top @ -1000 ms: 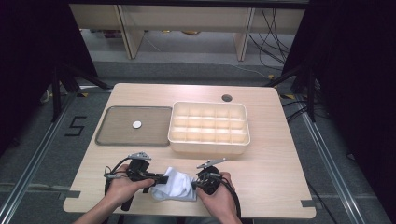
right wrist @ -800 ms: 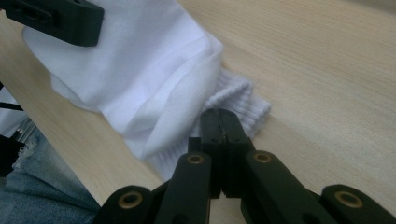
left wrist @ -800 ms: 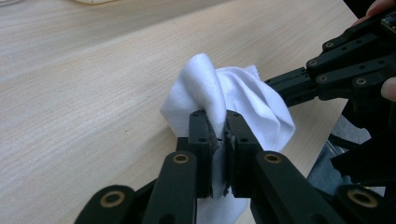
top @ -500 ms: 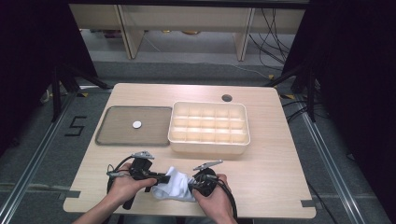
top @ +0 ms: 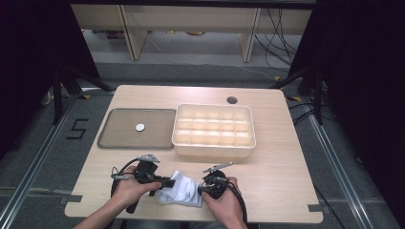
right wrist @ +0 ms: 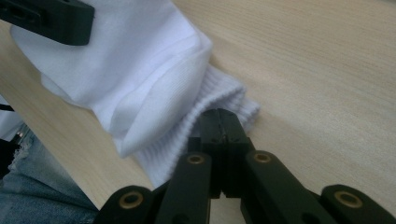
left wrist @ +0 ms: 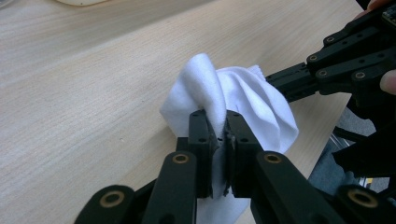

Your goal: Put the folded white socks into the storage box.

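White sock point(top: 184, 190) pinched by both, left hand-held gripper point(left wrist: 219, 135) on a fold, right hand-held gripper point(right wrist: 223, 125) on the cuff | risk: thin bite slips, sock drops off counter point(top: 286, 191) edge

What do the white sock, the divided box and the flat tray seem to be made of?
White sock: soft knitted fabric, probably cotton blend; fine ribbing shows at the cuff, and it folds limply.
Divided box: likely cream plastic, smooth and slightly glossy, with moulded walls between compartments.
Flat tray: possibly metal or plastic, dull grey-brown, with a thin raised rim; the look leaves it open.
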The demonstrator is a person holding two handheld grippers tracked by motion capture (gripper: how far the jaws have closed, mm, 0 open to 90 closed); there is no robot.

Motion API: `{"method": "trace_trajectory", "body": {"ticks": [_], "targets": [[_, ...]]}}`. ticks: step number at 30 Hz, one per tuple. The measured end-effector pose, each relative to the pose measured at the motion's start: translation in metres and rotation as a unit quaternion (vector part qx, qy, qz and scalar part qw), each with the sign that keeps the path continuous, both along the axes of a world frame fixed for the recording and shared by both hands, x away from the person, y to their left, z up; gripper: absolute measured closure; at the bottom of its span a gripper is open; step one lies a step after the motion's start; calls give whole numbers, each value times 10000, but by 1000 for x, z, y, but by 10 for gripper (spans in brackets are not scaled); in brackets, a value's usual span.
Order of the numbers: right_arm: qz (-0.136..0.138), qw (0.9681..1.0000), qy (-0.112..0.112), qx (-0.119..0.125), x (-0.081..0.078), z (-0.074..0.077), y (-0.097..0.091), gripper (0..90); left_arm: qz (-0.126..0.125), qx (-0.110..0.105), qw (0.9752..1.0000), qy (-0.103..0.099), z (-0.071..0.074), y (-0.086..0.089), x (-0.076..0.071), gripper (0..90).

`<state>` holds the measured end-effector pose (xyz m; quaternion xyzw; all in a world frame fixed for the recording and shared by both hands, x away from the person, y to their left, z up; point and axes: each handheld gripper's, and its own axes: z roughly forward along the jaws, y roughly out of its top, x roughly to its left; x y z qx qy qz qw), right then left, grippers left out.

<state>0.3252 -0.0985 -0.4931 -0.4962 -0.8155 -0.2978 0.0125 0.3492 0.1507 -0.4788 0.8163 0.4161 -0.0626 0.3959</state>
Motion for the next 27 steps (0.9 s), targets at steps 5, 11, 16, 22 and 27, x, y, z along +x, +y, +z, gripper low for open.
{"method": "trace_trajectory", "body": {"ticks": [5,11,16,22,27], "targets": [[-1,10000,32,52,0,-1,1,900,-21,34,10000,-15,2,-1,1,823],[-28,10000,10,16,-2,-2,7,900,-12,88,9999,-54,5,-3,2,820],[-13,9999,-82,72,-2,-3,8,900,-69,100,9999,-19,7,-4,3,817],[-37,9998,-126,140,-4,-4,10,900,-140,115,9998,-75,8,-9,2,819],[-13,9999,-30,144,-2,-4,9,900,-157,217,9996,-100,11,-13,1,818]]}}
